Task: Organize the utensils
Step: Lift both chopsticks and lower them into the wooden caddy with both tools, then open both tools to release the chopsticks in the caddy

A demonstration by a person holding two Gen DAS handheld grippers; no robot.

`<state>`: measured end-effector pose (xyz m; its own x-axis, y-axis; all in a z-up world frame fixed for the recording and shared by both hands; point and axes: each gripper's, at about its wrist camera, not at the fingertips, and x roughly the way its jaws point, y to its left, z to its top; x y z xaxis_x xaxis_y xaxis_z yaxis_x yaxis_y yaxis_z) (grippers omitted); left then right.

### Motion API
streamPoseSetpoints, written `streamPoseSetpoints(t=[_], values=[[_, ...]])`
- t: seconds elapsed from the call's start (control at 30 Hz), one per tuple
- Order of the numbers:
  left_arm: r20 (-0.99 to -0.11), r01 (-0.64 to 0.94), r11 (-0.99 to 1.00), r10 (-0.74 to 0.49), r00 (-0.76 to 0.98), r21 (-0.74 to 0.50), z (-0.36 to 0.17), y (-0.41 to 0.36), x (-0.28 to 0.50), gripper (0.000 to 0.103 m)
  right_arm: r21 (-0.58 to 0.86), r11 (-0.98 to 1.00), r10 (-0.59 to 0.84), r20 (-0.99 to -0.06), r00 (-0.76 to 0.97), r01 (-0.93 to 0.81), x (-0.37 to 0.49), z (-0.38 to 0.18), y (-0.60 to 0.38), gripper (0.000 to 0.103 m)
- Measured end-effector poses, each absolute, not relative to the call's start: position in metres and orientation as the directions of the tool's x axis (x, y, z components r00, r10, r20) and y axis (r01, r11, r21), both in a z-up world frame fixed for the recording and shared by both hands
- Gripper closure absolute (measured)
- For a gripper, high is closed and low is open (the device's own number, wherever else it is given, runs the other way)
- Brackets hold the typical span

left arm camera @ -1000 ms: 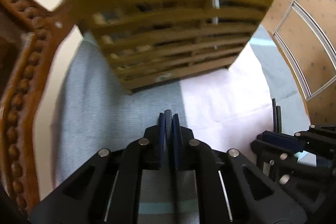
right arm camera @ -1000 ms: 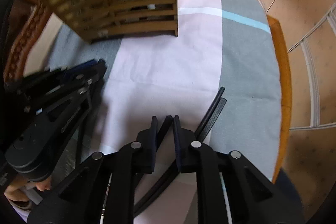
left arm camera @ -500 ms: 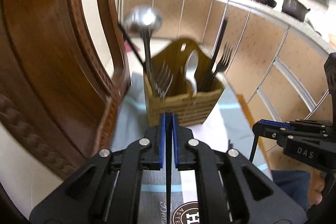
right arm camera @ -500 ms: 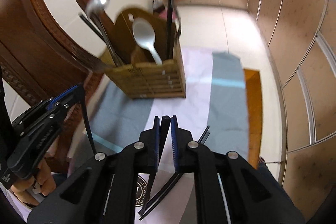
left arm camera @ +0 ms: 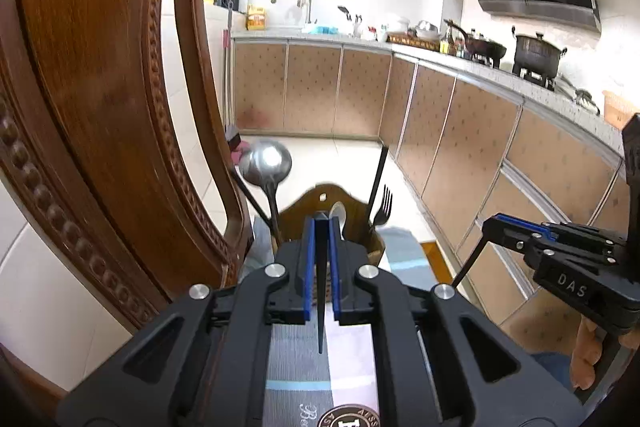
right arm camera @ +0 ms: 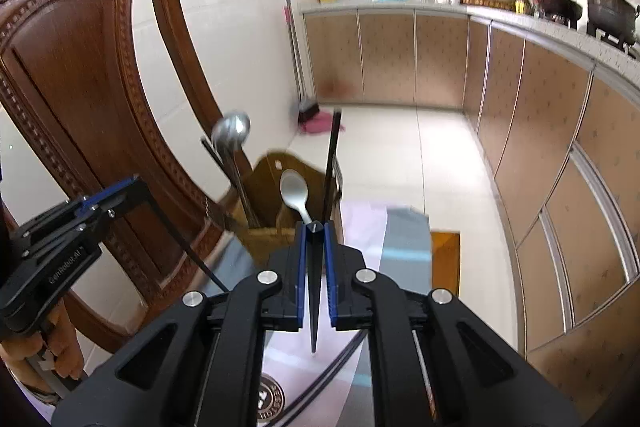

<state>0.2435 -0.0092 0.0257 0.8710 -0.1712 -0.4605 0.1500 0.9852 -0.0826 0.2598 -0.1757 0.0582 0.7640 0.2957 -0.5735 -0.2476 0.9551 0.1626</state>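
Left wrist: black chopstick (left arm camera: 320, 291) clamped between left hand-held gripper (left arm camera: 320, 227) pads.

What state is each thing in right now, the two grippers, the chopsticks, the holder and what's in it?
Left gripper: shut on a black chopstick, tip hanging down.
Right gripper: shut on a black chopstick, tip down.
Loose chopsticks: lying on the cloth.
Holder: upright on the cloth.
Ladle: standing in the holder, bowl up.
Spoon: standing, bowl up.
Fork: standing, tines up.
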Motion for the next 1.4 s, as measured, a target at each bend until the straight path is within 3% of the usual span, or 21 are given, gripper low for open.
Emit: streamPoseSetpoints(t=[0.17,0.63,1.0,1.4], values=[[-0.396,0.123,0.989,-0.146,0.906,-0.083,0.059,-0.010,0.248,0.096,0.128,0.958,0.285,-0.452,0.845,-0.255,0.255,0.090,-0.176,0.093],[-0.242,0.084,0.992,-0.104,0.965,-0.094,0.126,-0.003,0.284,0.096,0.145,0.960,0.268,-0.249,0.931,-0.238,0.298,0.160,-0.181,0.093],[-0.360,0.039,0.996,-0.066,0.931,-0.081,0.061,0.000,0.337,0.096,0.136,0.964,0.263,-0.397,0.879,-0.227,0.349,0.089,-0.155,0.093],[-0.426,0.036,0.996,-0.067,0.902,-0.079,0.023,-0.004,0.366,0.096,0.132,0.963,0.268,-0.473,0.840,-0.233,0.372,0.056,-0.142,0.094]])
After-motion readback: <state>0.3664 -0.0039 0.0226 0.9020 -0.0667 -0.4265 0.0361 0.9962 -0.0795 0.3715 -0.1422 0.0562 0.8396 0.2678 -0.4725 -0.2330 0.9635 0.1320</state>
